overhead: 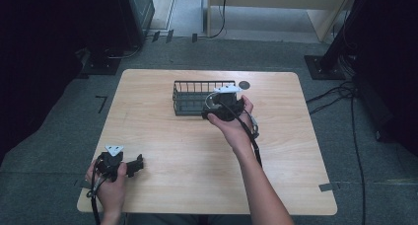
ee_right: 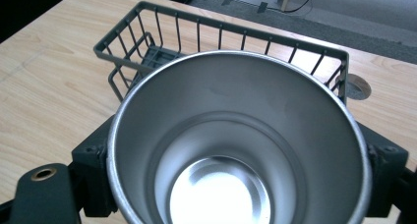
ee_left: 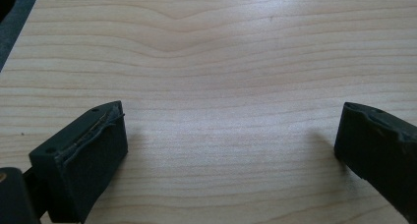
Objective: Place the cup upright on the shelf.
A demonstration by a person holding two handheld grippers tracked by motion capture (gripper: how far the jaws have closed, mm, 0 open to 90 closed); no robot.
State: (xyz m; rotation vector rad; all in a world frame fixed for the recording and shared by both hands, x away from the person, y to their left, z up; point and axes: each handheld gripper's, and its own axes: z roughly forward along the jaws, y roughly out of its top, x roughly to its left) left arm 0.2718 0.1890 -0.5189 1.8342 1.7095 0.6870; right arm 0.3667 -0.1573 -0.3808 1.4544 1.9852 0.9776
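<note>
**Right gripper clamped on steel cup beside wire basket**

Right gripper sits at the far middle of the table, held in the person's right hand. From the right gripper view I see its two black jaws pressed against opposite sides of a metal cup, one at each flank just under the rim. Cup is upright, mouth toward the camera, inside bare and shiny, bright reflection on the bottom.

Wire basket stands just beyond the cup. It is dark grey, rectangular, with vertical bars and a slatted floor. In the high view the gripper is at the basket's near right corner; I cannot tell whether cup and basket touch. In the right gripper view the basket's far rim runs behind the cup's lip.

A small dark round disc lies on the table just past the basket's right end, near the far edge.

Left gripper rests low at the near left corner of the table, in the person's left hand, grey three-cornered plate on top. In the left gripper view I see its jaws spread wide, with bare wood grain between them and nothing in their hold. It is well apart from cup and basket.

Cables trail from both grippers toward the near edge.
</note>
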